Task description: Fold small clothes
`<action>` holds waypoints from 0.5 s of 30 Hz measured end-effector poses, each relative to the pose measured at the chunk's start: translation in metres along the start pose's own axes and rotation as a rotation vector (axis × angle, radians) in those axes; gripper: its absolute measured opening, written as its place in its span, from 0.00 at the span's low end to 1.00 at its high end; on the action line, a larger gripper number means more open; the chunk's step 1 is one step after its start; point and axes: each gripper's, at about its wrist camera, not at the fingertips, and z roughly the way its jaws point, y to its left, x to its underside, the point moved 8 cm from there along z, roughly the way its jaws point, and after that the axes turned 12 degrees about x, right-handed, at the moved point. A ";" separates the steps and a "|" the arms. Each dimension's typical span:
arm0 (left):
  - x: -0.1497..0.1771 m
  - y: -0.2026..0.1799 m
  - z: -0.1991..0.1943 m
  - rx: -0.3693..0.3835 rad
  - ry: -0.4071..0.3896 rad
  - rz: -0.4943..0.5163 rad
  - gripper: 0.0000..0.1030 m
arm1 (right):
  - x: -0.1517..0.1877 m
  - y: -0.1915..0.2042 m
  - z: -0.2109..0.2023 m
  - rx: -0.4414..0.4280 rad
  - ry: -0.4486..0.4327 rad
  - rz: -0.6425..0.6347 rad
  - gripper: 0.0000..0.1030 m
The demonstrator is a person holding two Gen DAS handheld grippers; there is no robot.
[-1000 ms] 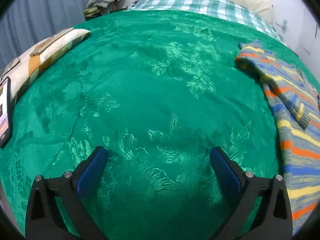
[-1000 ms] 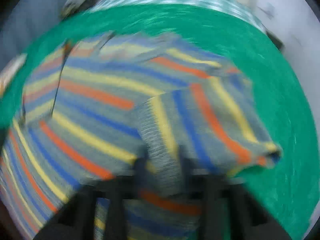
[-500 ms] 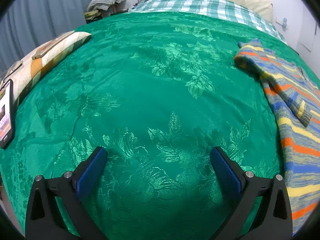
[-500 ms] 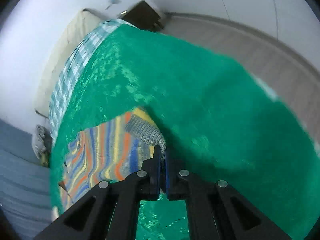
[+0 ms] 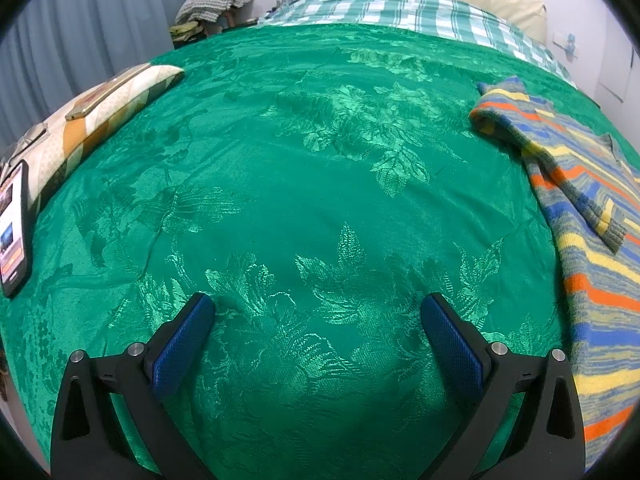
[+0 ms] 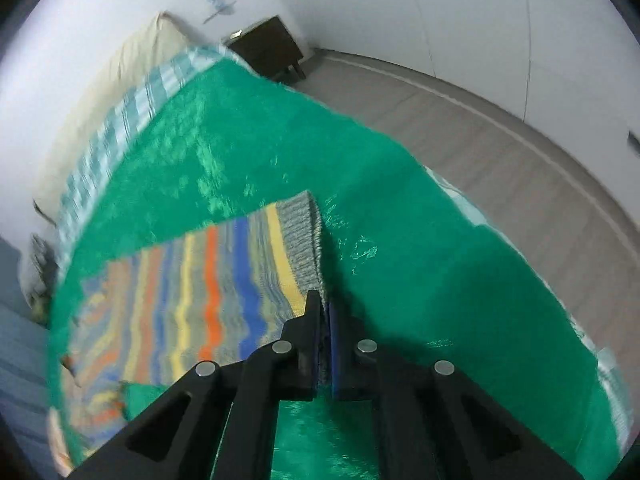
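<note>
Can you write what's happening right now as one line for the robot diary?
left gripper: open, over green bedspread | right gripper: shut on striped sweater at grey hem | fold: unfinished

White walls (image 6: 440, 8), grey floor (image 6: 500, 152), blue curtain (image 5: 92, 28), dark nightstand (image 6: 268, 48).

One striped sweater (image 5: 592, 216), two phones (image 5: 14, 228).

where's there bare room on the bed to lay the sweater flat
The widest bare patch is the green bedspread ahead of the open left gripper, bordered by the pillow and phone on the left, the checked blanket beyond, and the sweater on the right. The right gripper grips the sweater's cuff.
</note>
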 end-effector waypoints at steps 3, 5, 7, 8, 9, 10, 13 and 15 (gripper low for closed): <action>-0.002 0.001 -0.003 -0.007 0.050 0.003 1.00 | 0.004 0.008 -0.002 0.051 -0.035 -0.060 0.04; -0.007 -0.001 -0.011 -0.019 0.135 0.047 0.98 | 0.005 0.012 -0.005 0.013 -0.036 -0.065 0.17; -0.021 -0.011 -0.032 -0.028 0.132 0.116 0.98 | 0.008 0.011 -0.016 -0.038 -0.022 -0.068 0.62; -0.032 -0.022 -0.046 -0.014 0.090 0.156 0.98 | 0.011 0.009 -0.028 -0.015 -0.047 -0.088 0.67; -0.048 -0.044 -0.063 0.028 0.033 0.225 0.98 | 0.011 0.000 -0.037 0.012 -0.078 -0.106 0.68; -0.060 -0.067 -0.073 0.071 0.006 0.294 0.98 | 0.015 -0.003 -0.055 0.055 -0.136 -0.143 0.68; -0.071 -0.156 -0.077 0.225 0.024 0.574 0.98 | 0.035 -0.004 -0.091 0.056 -0.214 -0.174 0.68; -0.062 -0.202 -0.064 0.247 0.050 0.771 0.98 | 0.052 0.010 -0.105 -0.008 -0.213 -0.182 0.68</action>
